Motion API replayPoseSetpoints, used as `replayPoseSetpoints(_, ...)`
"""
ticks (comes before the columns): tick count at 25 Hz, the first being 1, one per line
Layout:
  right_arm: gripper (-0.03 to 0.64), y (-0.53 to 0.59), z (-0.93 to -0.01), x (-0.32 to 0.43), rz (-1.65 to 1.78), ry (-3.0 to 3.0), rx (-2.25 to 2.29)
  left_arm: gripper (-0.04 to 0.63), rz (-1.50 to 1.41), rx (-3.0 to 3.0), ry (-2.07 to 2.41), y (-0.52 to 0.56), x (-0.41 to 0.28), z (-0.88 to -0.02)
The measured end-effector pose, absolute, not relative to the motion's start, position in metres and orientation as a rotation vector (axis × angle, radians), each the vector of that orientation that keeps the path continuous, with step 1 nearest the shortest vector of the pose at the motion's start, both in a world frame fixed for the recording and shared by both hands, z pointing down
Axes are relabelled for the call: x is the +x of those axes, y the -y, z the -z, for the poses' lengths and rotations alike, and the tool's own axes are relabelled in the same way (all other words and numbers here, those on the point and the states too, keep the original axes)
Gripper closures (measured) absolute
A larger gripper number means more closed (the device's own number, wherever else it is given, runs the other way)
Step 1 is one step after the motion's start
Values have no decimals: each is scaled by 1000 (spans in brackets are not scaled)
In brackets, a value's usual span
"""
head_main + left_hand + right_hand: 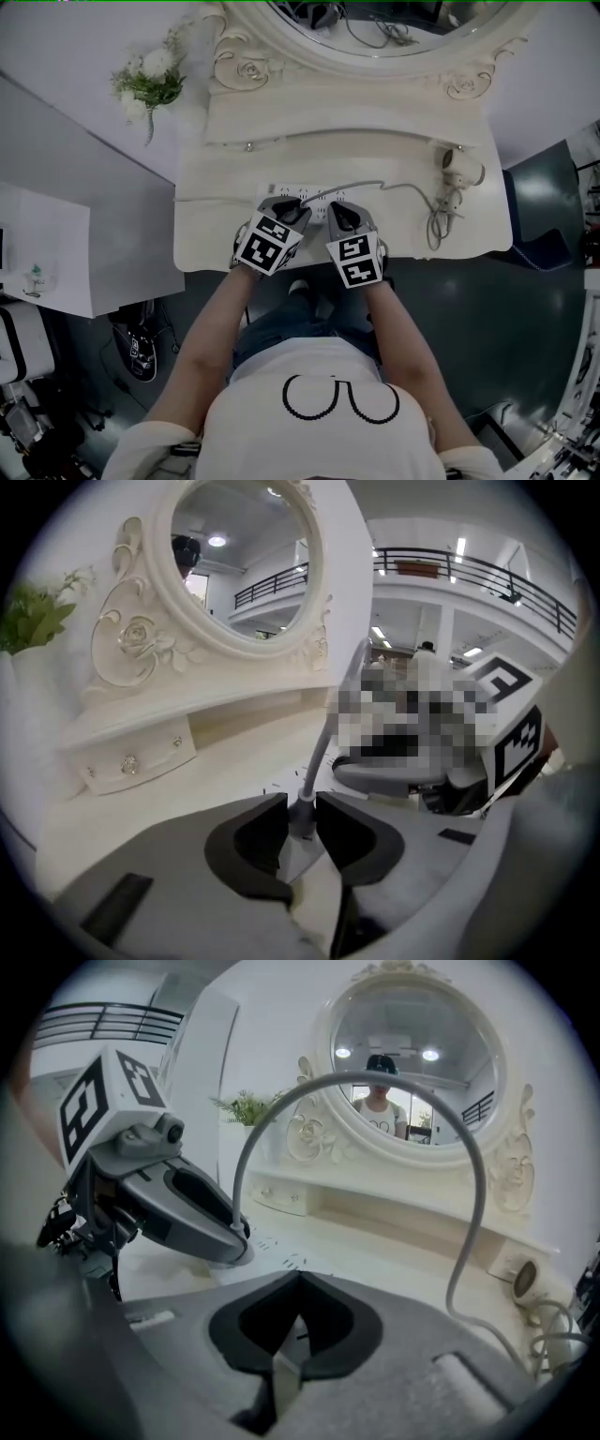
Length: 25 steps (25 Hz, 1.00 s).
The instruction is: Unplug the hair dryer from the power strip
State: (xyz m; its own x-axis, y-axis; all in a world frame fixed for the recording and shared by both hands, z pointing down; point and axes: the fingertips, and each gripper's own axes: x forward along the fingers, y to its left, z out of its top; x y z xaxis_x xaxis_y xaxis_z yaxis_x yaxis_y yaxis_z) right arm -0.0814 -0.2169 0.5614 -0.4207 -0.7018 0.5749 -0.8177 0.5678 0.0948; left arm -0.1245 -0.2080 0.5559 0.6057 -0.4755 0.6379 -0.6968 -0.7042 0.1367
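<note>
Grey moulded plug (pixel 302 816) stands upright off the white power strip (pixel 279 191), right between my left gripper's (pixel 300 802) narrowly parted jaws; right gripper (pixel 298 1286), jaws together, sits just beside

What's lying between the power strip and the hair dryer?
Only the grey cord over bare tabletop, looped beside the hair dryer; the head view shows it.

Both arms reach up from the bottom of the frame, side by side. The left arm (pixel 211 337) holds the left gripper (pixel 284 206) just left of the middle, tipped down, its jaws a little apart. The right arm (pixel 412 347) holds the right gripper (pixel 339 212) close beside it, tipped down too, its jaws pressed together.
</note>
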Motion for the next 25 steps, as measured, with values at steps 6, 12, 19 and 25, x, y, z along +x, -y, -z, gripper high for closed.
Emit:
replayPoseSetpoints(6,620,217,-562,-82,-250,2219,1200,525,-730,2376,971,214,-127,-544)
replayPoseSetpoints(12,621,217,-563,-84,-204,2220,1174,535,-809,2426,966,214,-127,-548)
replayPoseSetpoints(19,621,216,-561,-85,-228,2236,1174,532,-793,2371,953,220,-127,-542)
replayPoseSetpoints(25,620,217,-562,-85,-273,2256,1176,523,-898,2514,928,219,-124,-547)
